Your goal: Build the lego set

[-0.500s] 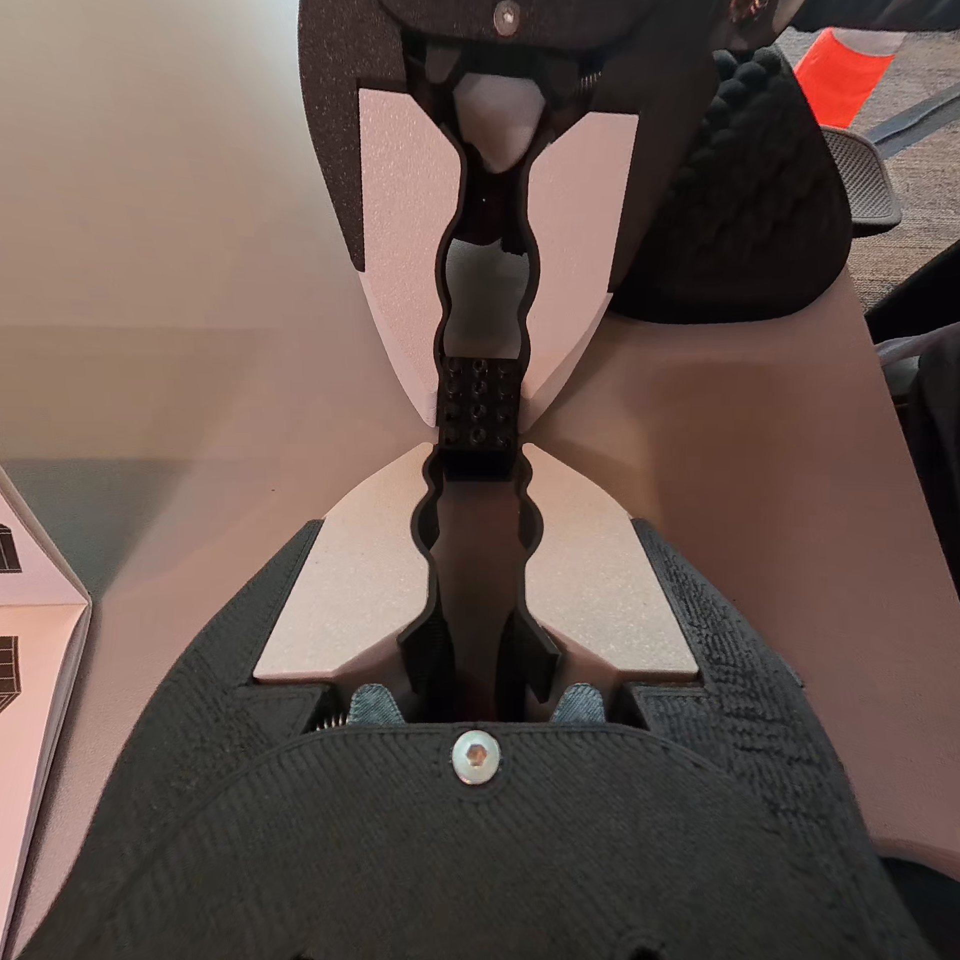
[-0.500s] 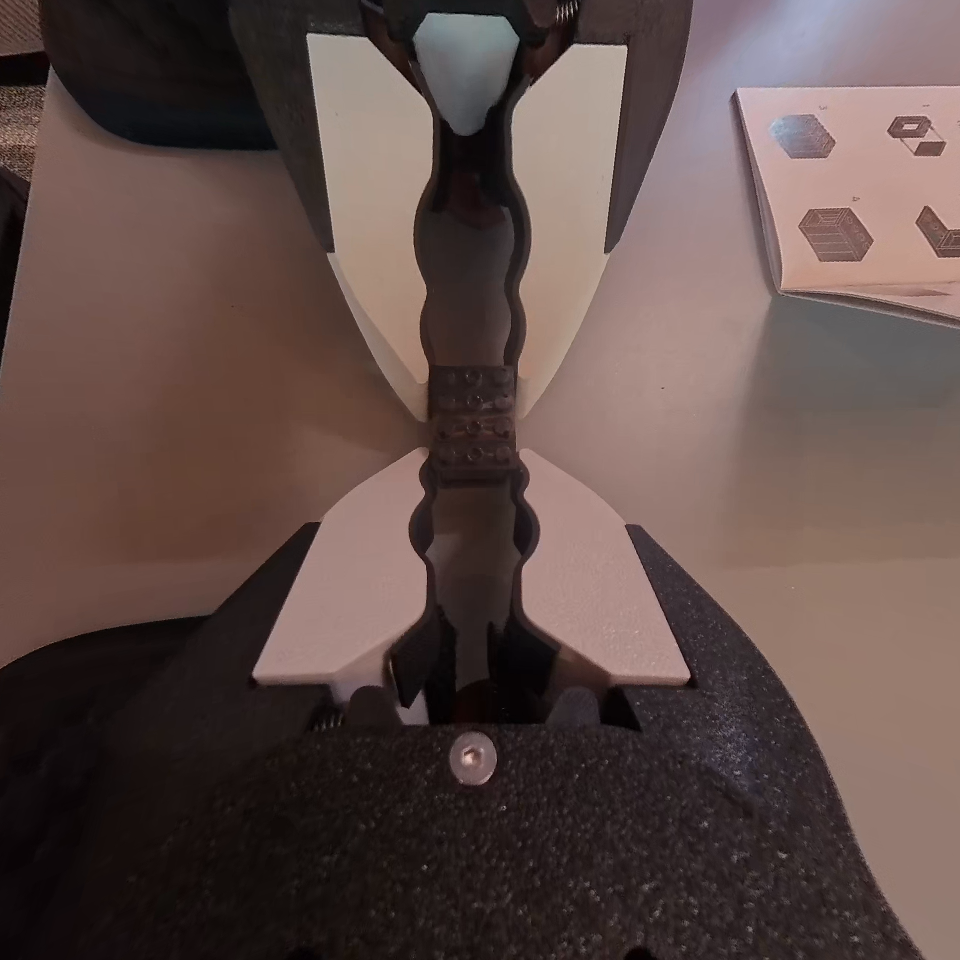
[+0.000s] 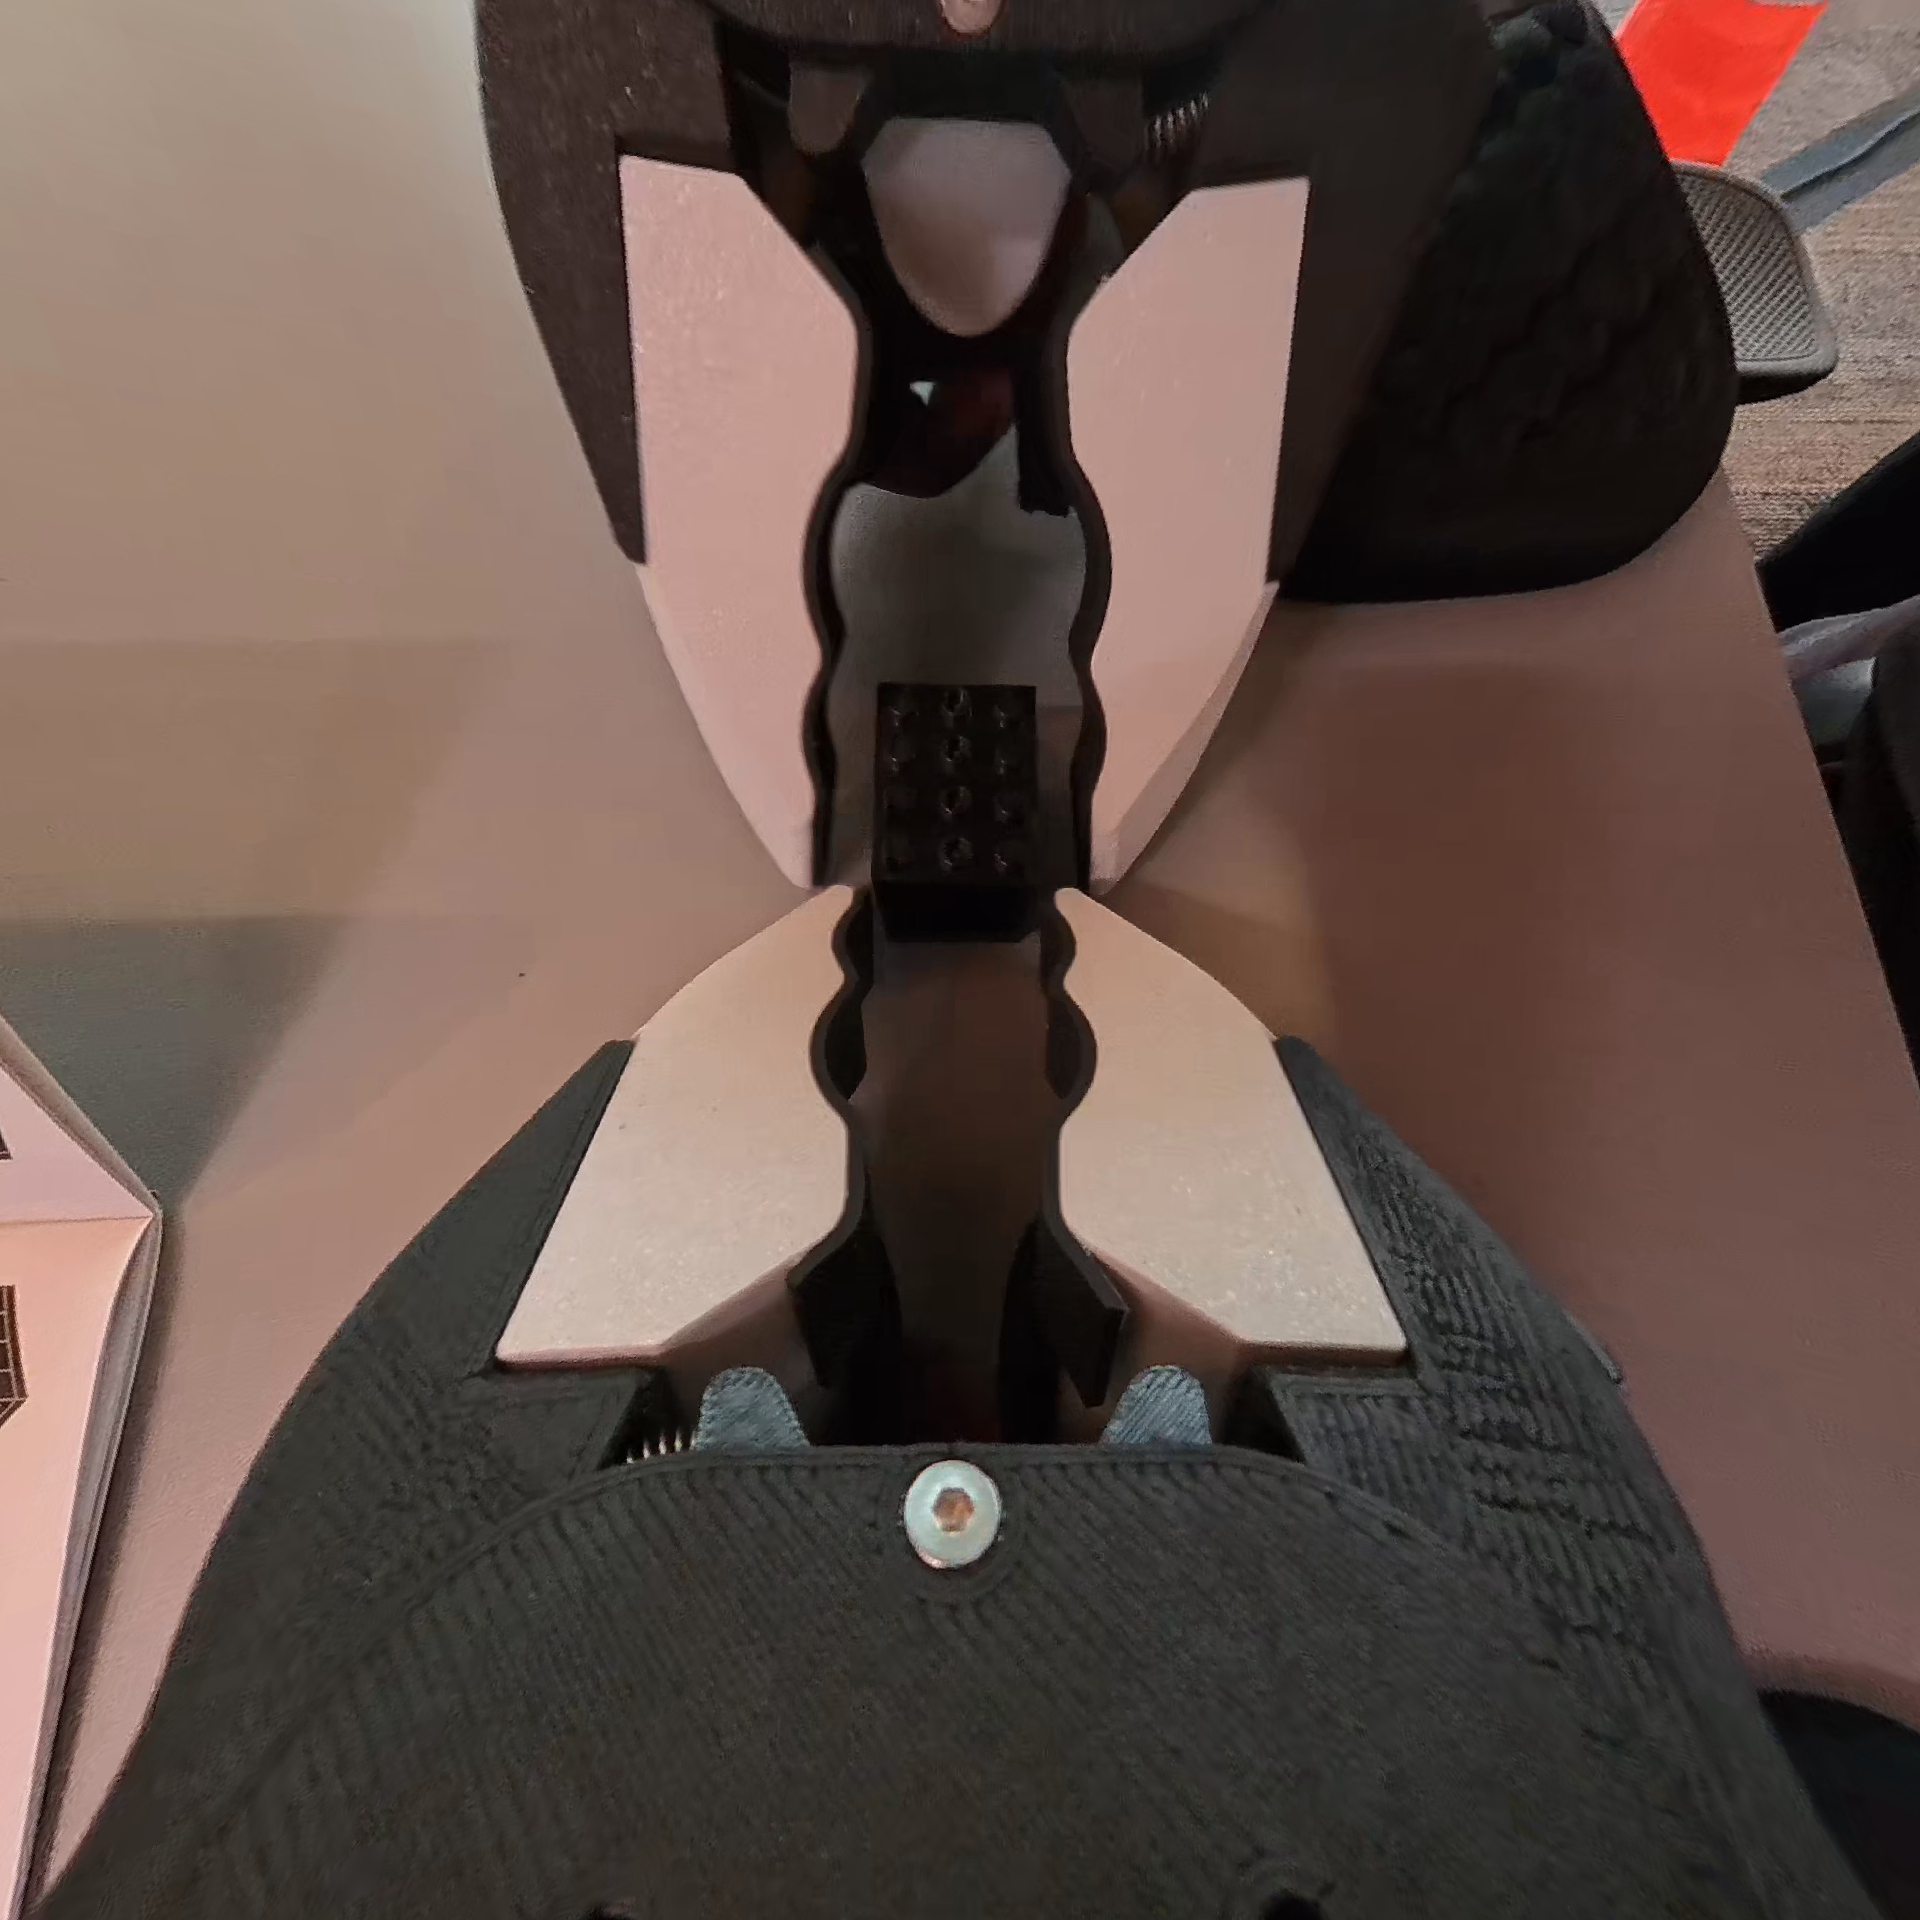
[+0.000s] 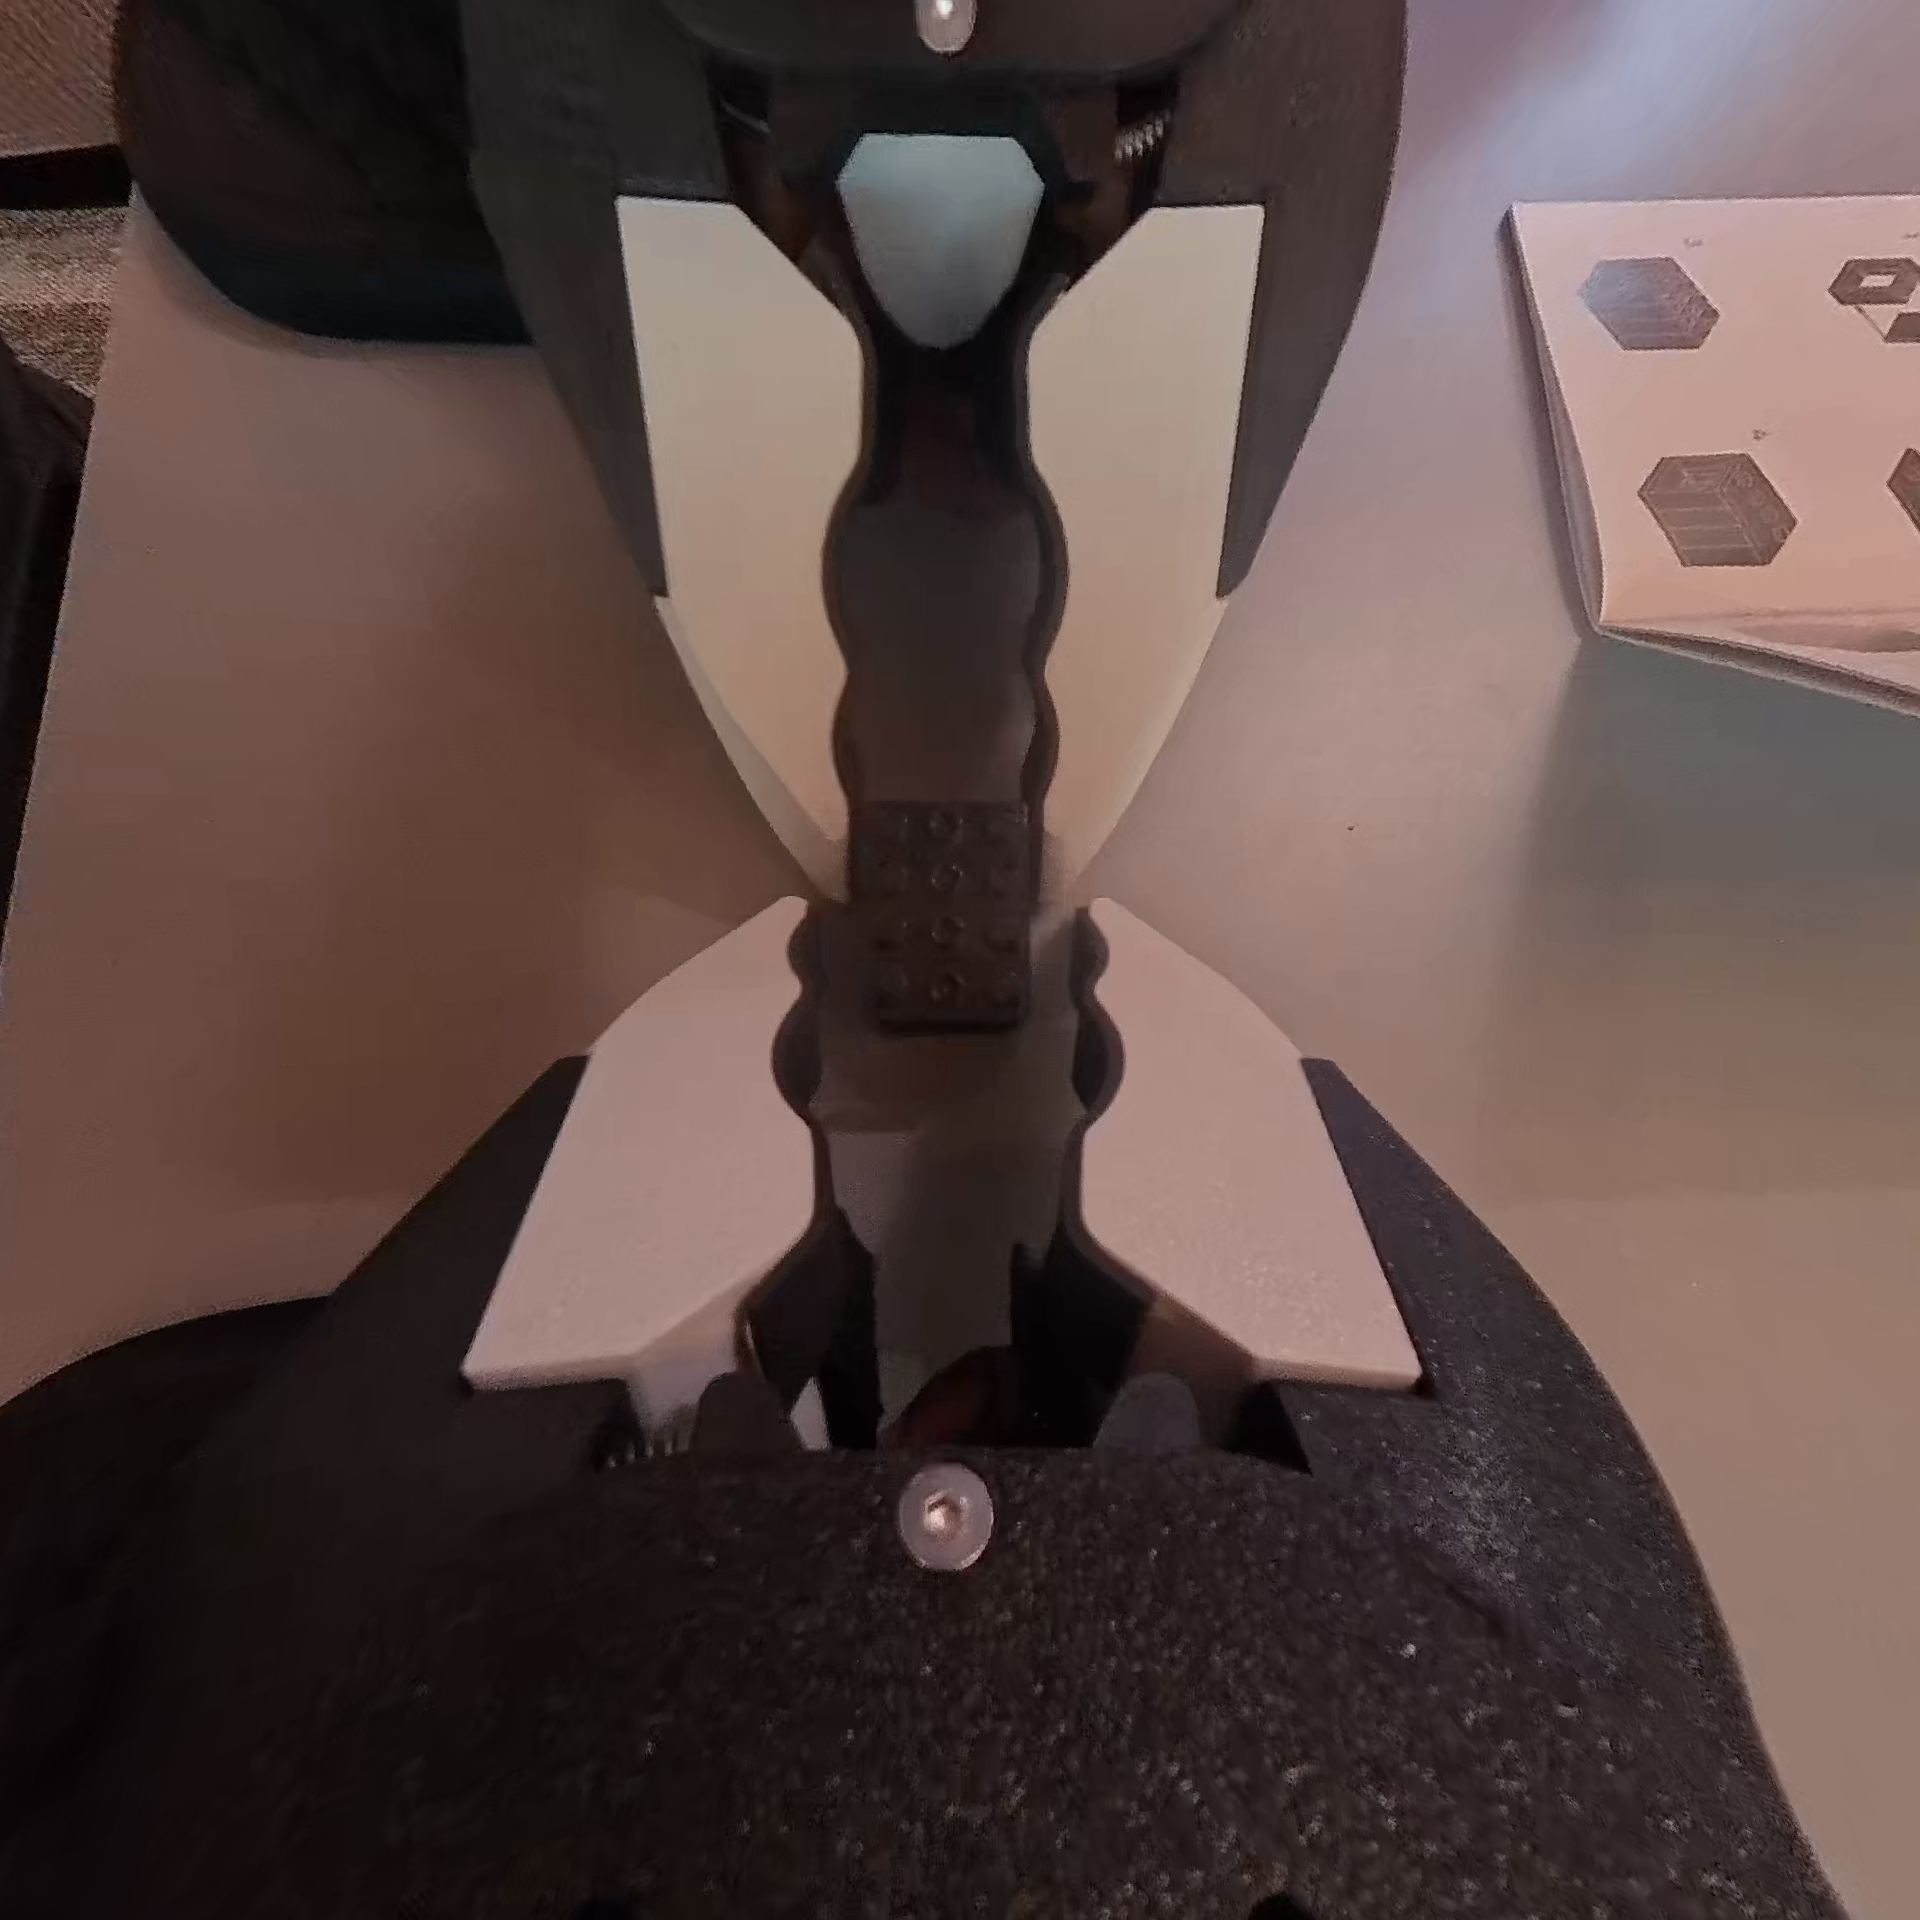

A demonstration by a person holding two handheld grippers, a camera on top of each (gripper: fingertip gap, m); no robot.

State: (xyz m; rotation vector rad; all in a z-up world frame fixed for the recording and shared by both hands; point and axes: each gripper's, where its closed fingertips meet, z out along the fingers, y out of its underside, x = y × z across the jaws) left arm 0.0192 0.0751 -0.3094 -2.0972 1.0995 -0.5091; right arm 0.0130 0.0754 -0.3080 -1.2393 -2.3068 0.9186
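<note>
Since the earlier frame the jaws of the right gripper (image 4: 945, 914) have been spread, so that a gap is now seen on each side of the black brick (image 3: 956, 800); the left gripper (image 3: 951, 914) has been kept tip to tip with it. The brick is held studs up between the two sets of fingertips, above the middle of the counter (image 3: 312, 727). The left gripper's jaws are seen closed narrowly on its near end, though contact on one side is hard to confirm in shadow.

Open counter is left on both sides of the grippers. An instruction booklet (image 4: 1745, 436) lies flat well apart from the brick and is cut off by the frame edge. The counter's edge is seen behind the right gripper in the left wrist view, with a black chair (image 3: 1507, 364) just beyond it and an orange object (image 3: 1725, 73) cut off at the top.

The underside of the brick is hidden, and the wrist mechanisms are lost in darkness
</note>
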